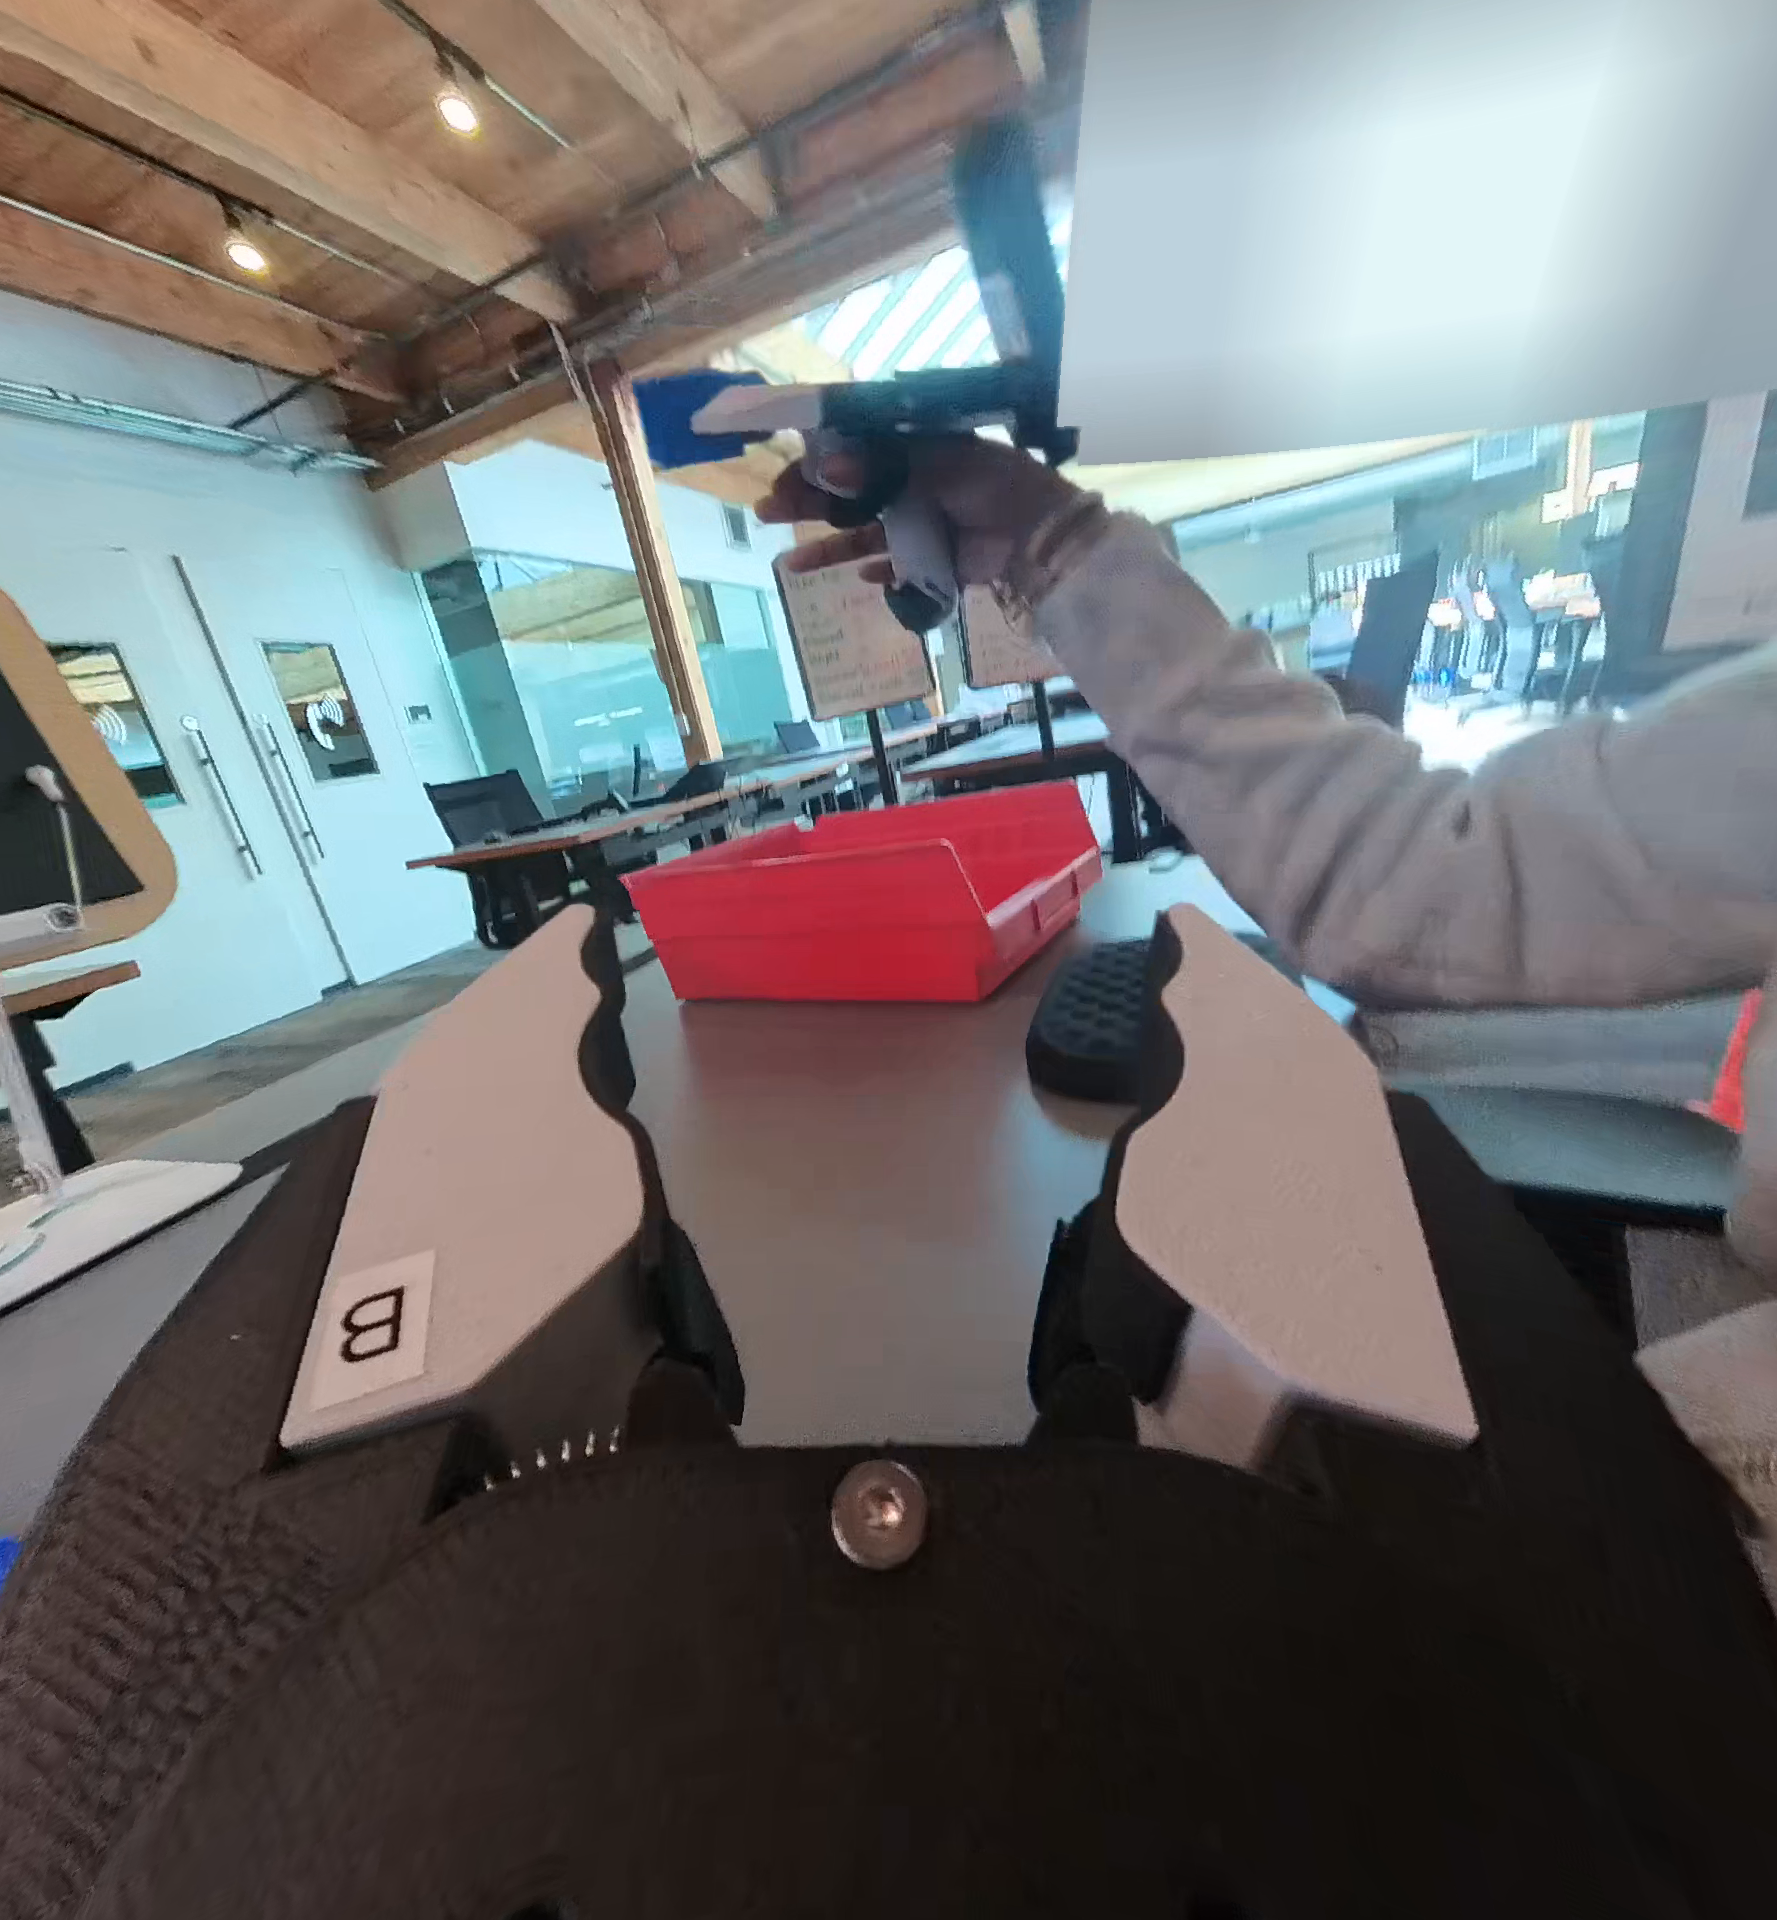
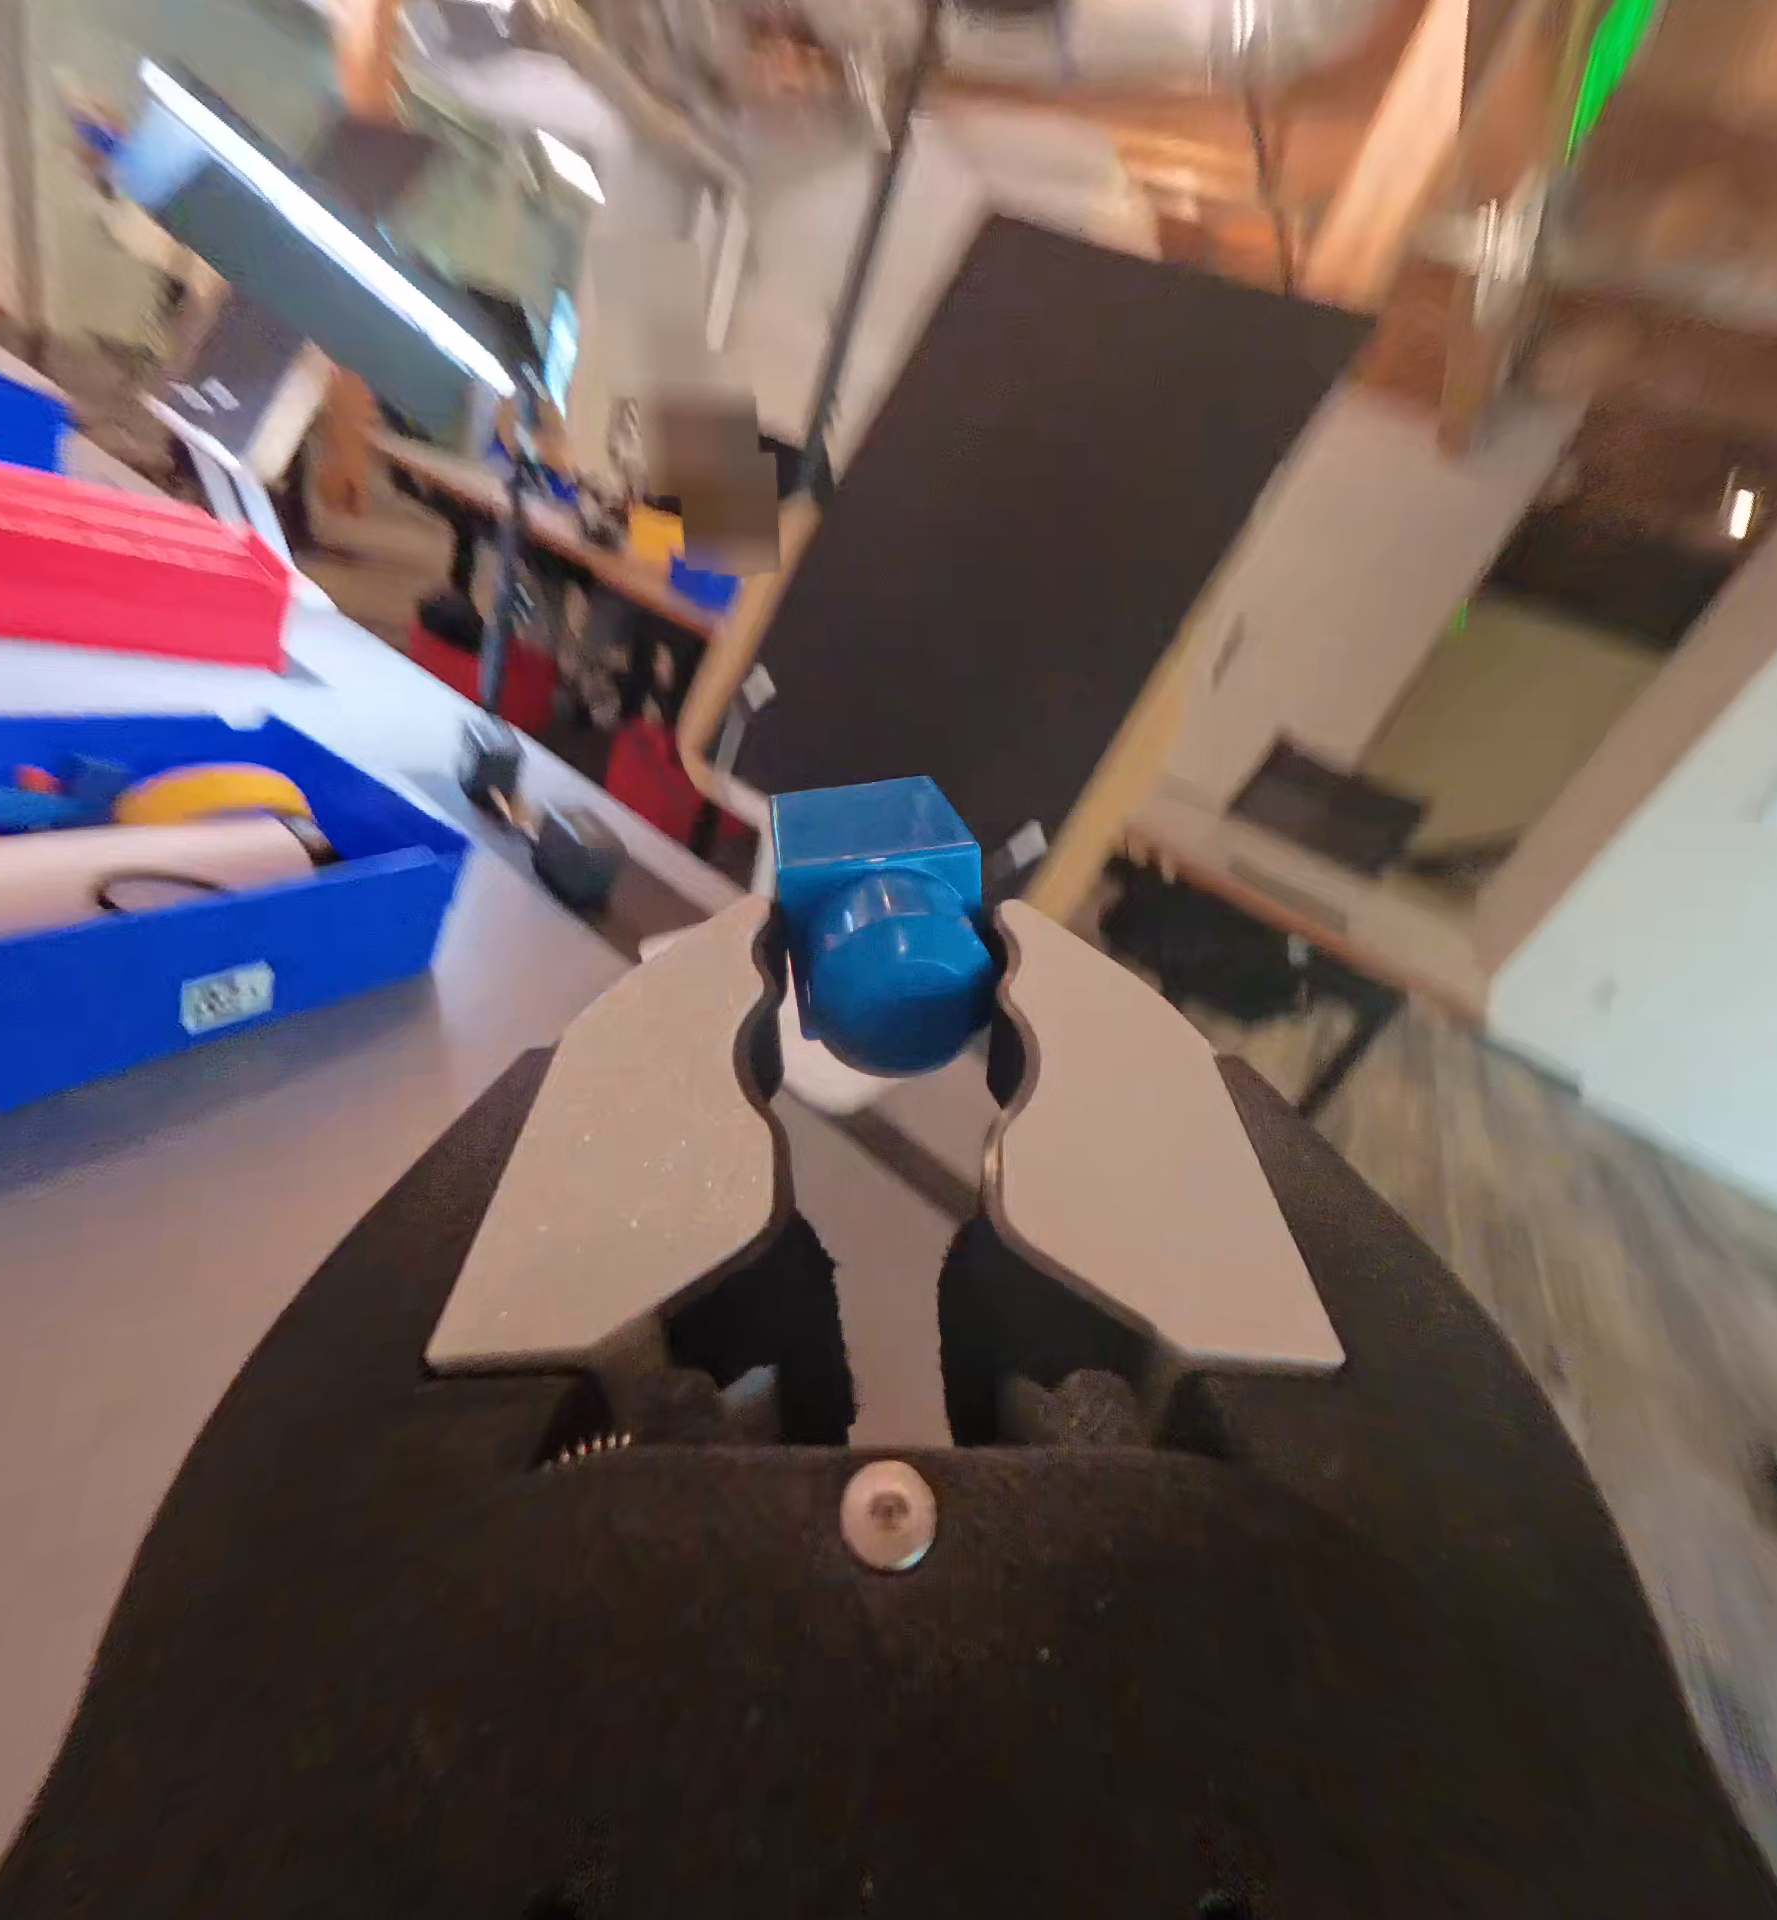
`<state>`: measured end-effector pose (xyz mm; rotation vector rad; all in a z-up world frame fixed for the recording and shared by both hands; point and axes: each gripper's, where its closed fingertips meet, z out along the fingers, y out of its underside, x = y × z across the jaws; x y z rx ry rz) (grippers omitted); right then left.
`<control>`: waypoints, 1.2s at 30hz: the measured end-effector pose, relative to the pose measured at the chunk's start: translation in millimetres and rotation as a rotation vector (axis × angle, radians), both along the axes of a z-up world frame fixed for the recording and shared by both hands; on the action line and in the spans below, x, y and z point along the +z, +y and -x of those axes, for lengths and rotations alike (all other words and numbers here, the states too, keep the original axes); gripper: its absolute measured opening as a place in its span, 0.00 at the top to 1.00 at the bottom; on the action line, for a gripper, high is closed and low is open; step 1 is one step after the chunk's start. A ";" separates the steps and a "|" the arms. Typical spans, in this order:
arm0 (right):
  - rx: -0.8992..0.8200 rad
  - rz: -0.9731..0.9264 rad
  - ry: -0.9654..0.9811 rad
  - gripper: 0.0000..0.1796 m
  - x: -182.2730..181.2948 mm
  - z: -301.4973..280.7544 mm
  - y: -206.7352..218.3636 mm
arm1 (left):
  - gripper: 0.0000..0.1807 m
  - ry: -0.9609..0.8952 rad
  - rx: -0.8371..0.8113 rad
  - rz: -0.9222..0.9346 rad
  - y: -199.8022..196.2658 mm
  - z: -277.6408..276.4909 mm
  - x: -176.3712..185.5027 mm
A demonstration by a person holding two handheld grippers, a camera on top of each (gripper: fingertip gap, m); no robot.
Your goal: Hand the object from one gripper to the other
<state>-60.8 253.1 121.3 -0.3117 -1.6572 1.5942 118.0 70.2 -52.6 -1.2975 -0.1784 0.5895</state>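
Taking the red bin [image 1: 863, 894] on the dark table [image 1: 842, 1195] as the marker, the left gripper [image 1: 884, 997] hangs low just in front of it, its two grey fingers [image 1: 510, 1143] spread wide with nothing between them. Up above the bin and to its right, a hand [image 1: 925, 509] in a grey sleeve [image 1: 1435, 831] holds the right gripper [image 2: 886, 971] raised, and that one is clamped on the blue object [image 2: 879, 914], a cube with a rounded knob, pinched at the fingertips.
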 end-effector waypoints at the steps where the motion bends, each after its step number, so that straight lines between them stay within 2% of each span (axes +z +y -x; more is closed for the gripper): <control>1: -0.053 -0.024 -0.085 0.80 -9.9 19.2 19.1 | 0.47 0.002 -0.002 0.030 3.1 -0.4 -3.9; 4: -0.295 -0.033 -0.288 0.80 -54.3 74.5 83.3 | 0.47 0.018 -0.010 0.075 8.4 -2.4 -9.0; 6: -0.439 -0.052 -0.408 0.80 -97.8 98.6 117.9 | 0.47 0.016 -0.004 0.071 7.9 -1.5 -8.8; 9: -0.526 -0.209 -0.600 0.80 -165.6 113.6 146.8 | 0.47 0.007 0.006 0.059 6.0 0.7 -7.7; 11: -0.595 -0.220 -0.787 0.79 -199.1 116.3 161.4 | 0.47 0.007 0.012 0.060 5.6 1.1 -7.8; 16: -0.695 -0.285 -1.058 0.79 -252.8 108.7 180.8 | 0.47 0.027 0.031 0.082 5.1 1.2 -8.7; 28: -0.733 -0.312 -1.151 0.79 -291.9 110.5 195.1 | 0.48 0.036 0.024 0.125 9.8 -0.7 -13.8; 30: -0.739 -0.303 -1.140 0.79 -291.0 112.6 195.3 | 0.48 0.037 0.024 0.127 10.1 -0.9 -14.0; 36: -0.748 -0.204 -0.969 0.65 -258.6 127.9 193.0 | 0.48 0.040 0.029 0.119 9.3 -0.6 -12.6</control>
